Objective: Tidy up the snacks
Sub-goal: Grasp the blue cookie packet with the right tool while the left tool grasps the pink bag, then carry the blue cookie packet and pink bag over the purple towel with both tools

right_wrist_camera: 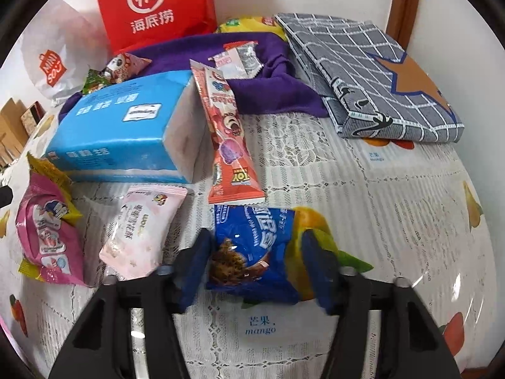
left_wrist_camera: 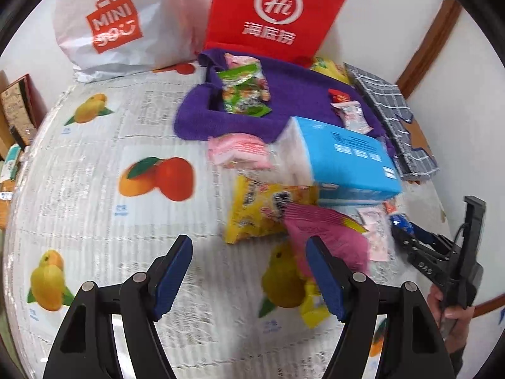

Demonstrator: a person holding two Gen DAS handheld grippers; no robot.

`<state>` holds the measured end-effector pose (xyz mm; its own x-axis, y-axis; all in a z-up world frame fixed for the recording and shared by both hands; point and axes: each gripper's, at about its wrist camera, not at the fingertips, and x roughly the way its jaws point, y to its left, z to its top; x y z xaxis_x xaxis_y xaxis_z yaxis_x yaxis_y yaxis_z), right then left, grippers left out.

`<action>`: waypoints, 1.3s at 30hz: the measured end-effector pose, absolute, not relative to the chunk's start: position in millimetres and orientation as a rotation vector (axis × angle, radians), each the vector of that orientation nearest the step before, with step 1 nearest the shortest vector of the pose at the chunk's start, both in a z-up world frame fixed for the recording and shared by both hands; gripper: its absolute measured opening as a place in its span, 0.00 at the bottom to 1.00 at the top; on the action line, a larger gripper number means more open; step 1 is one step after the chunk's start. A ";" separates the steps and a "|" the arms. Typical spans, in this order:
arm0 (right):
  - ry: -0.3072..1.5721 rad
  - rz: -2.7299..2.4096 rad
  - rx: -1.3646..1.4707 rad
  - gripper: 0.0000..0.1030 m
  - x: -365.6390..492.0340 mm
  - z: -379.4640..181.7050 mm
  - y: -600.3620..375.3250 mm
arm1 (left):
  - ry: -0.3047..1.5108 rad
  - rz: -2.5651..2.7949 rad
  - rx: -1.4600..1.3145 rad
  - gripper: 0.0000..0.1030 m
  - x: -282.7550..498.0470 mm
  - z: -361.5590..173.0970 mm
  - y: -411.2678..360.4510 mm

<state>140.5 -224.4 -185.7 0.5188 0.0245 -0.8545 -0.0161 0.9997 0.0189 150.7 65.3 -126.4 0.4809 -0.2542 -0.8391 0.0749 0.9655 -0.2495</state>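
Snack packets lie scattered on the fruit-print tablecloth (left_wrist_camera: 94,189). My left gripper (left_wrist_camera: 249,274) is open and empty, its right finger just beside a pink packet (left_wrist_camera: 322,230) that overlaps a yellow packet (left_wrist_camera: 262,208). My right gripper (right_wrist_camera: 255,265) is open with its fingers on either side of a blue cookie packet (right_wrist_camera: 252,249) that lies on the table; it also shows in the left wrist view (left_wrist_camera: 401,224). A long red snack stick (right_wrist_camera: 225,132) leans on a blue tissue box (right_wrist_camera: 123,126). A pale pink packet (right_wrist_camera: 142,230) lies left of the blue one.
A purple towel (left_wrist_camera: 290,94) holds green and pink packets (left_wrist_camera: 243,88). A red paper bag (left_wrist_camera: 274,9) and a white Miniso bag (left_wrist_camera: 107,22) stand at the back wall. A folded grey checked cloth (right_wrist_camera: 378,79) lies at the right. The table edge is at the left.
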 end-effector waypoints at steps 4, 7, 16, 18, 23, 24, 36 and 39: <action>0.993 0.028 0.002 0.45 135.1 -186.8 -228.8 | 1.065 -0.279 -0.226 0.71 150.0 -127.6 48.0; 0.971 0.025 -0.001 0.45 131.2 -187.5 -232.8 | 1.082 -0.322 -0.227 0.77 149.7 -131.4 30.6; 0.903 -0.009 -0.027 0.45 118.2 -189.5 -234.7 | 1.118 -0.310 -0.195 0.77 152.3 -149.1 5.2; 0.903 -0.007 -0.022 0.45 118.7 -189.5 -235.4 | 1.125 -0.316 -0.209 0.77 154.8 -152.9 2.1; 0.907 0.013 0.022 0.46 118.6 -190.6 -241.1 | 1.125 -0.321 -0.219 0.76 157.0 -155.5 -2.5; 0.907 0.014 0.024 0.46 118.8 -190.7 -241.3 | 1.128 -0.323 -0.224 0.76 158.1 -155.7 -2.9; 0.902 0.014 -0.003 0.44 117.3 -187.6 -238.2 | 1.117 -0.370 -0.207 0.65 156.0 -150.5 -9.1; 0.898 0.012 0.009 0.44 113.9 -181.9 -239.1 | 1.110 -0.375 -0.204 0.65 152.6 -146.5 -8.1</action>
